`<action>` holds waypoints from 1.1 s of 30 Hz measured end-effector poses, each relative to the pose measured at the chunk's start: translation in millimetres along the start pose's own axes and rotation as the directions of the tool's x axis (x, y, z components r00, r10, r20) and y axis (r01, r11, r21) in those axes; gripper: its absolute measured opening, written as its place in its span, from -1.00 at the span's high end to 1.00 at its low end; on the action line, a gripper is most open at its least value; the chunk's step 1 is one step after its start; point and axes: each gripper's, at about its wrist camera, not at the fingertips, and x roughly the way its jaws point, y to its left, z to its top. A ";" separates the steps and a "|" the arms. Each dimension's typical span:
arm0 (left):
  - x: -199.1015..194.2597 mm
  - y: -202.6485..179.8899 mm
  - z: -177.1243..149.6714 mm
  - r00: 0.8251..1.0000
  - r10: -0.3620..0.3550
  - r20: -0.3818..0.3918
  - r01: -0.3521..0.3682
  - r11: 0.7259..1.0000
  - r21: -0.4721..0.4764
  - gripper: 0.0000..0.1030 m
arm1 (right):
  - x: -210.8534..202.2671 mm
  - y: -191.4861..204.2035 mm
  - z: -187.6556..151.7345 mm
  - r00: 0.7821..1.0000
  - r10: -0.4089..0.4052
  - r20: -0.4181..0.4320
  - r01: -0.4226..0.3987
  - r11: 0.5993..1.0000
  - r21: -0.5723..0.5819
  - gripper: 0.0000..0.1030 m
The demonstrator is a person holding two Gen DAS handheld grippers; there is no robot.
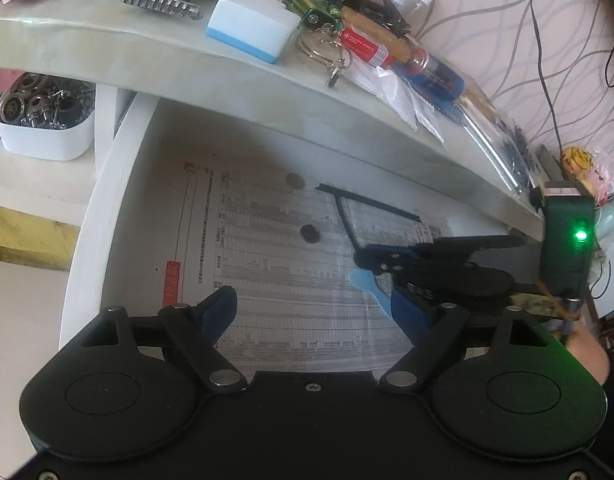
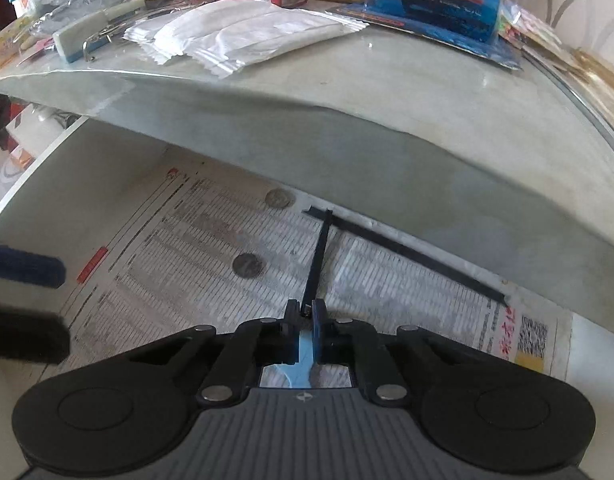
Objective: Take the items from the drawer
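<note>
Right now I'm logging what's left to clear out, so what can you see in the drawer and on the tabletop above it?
Drawer: one, white, open under the tabletop.
Printed paper: one, lining the drawer floor.
Coins: two, dark, on the paper.
Cable ties: two, black, crossed on the paper; one end sits between the right claw's fingers.
White box: one, blue base, on the tabletop.
Battery pack: one, blue, on the tabletop.
Key rings: a metal bunch, at the tabletop edge.
Tub of metal parts: one, white, on the shelf beside the drawer.
Left claw: open, over the paper.
Right claw: shut on a cable tie.
</note>
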 end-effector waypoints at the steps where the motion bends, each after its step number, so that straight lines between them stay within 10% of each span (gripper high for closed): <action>1: 0.1 0.3 0.0 1.000 -0.002 0.000 0.002 1.000 -0.002 -0.64 | -6.4 -2.0 -0.8 1.000 0.003 -0.002 -0.003 1.000 0.000 0.87; 11: 3.6 0.9 -0.7 1.000 0.003 -0.012 -0.003 1.000 -0.006 -0.65 | -104.8 -10.0 -14.5 0.997 0.053 0.059 -0.059 0.993 0.106 0.88; 20: 4.1 0.4 -0.7 1.000 0.010 -0.014 -0.011 1.000 -0.004 -0.65 | -189.5 -13.8 0.7 0.948 -0.074 0.310 0.037 0.991 0.125 0.88; 26: 2.9 0.6 -1.9 1.000 0.006 -0.009 -0.006 1.000 -0.005 -0.65 | -162.6 -45.7 20.6 0.887 -0.299 0.351 0.275 0.954 0.118 0.88; 33: 2.8 0.5 -2.6 1.000 0.004 -0.009 -0.004 1.000 -0.005 -0.65 | -126.1 -62.2 17.7 0.879 -0.356 0.319 0.335 0.935 0.119 0.87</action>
